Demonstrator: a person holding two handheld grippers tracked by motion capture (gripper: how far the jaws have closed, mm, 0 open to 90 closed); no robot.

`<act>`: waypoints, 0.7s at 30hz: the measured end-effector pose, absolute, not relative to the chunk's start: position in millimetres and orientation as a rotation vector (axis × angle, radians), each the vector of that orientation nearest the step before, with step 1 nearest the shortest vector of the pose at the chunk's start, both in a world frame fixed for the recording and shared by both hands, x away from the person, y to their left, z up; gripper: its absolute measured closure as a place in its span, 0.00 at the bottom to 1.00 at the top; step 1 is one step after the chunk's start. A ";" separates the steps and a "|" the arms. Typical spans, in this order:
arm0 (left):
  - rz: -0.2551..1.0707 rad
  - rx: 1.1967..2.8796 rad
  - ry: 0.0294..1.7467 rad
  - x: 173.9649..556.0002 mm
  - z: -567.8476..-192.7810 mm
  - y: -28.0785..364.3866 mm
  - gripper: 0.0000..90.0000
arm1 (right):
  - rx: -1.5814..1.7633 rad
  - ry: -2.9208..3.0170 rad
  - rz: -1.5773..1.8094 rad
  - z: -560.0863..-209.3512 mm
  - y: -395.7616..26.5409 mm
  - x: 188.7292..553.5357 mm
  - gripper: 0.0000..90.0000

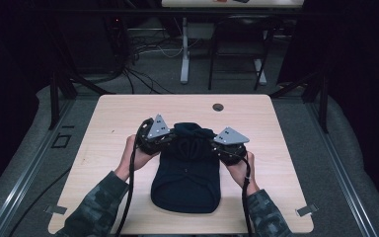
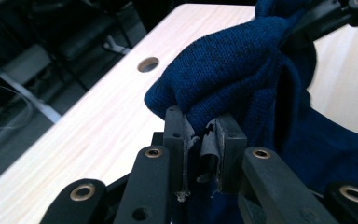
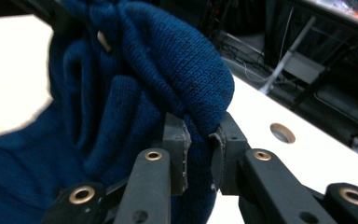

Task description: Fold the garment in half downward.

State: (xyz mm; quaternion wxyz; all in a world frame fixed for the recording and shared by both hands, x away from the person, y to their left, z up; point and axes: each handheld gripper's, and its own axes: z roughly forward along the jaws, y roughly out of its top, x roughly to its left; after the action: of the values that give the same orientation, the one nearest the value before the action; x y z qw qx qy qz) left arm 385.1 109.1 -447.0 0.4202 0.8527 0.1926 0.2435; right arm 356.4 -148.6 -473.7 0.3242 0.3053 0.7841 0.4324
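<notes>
While both grippers pinch the sweater, table edges lie well apart.

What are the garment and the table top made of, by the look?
Garment: dark blue knit, probably wool or acrylic; ribbed loops and a fuzzy matte surface show up close. Table top: pale wood-grain board, likely laminate; smooth, low sheen, with a round cable hole.

Your dark navy knitted sweater lies on a pale wood-grain table. Your sleeves show a green camouflage pattern, and the grippers' top plates are grey.
</notes>
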 end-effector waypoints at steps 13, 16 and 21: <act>0.530 2.230 0.540 383.3 -472.4 111.7 0.70 | 0.715 2.109 1.215 -482.1 -145.8 350.4 0.87; 0.543 2.197 0.538 380.5 -477.5 115.3 0.82 | 0.700 2.119 1.214 -483.8 -146.6 348.8 0.87; 0.615 2.153 0.534 376.8 -478.4 115.5 0.86 | 0.700 2.139 1.207 -487.0 -151.5 347.3 0.86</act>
State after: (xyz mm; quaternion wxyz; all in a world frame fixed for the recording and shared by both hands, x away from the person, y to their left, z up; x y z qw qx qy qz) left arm 376.8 115.5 -478.4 0.4078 0.8540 0.2118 0.2440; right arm 347.3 -151.5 -487.0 0.2897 0.2625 0.8017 0.4522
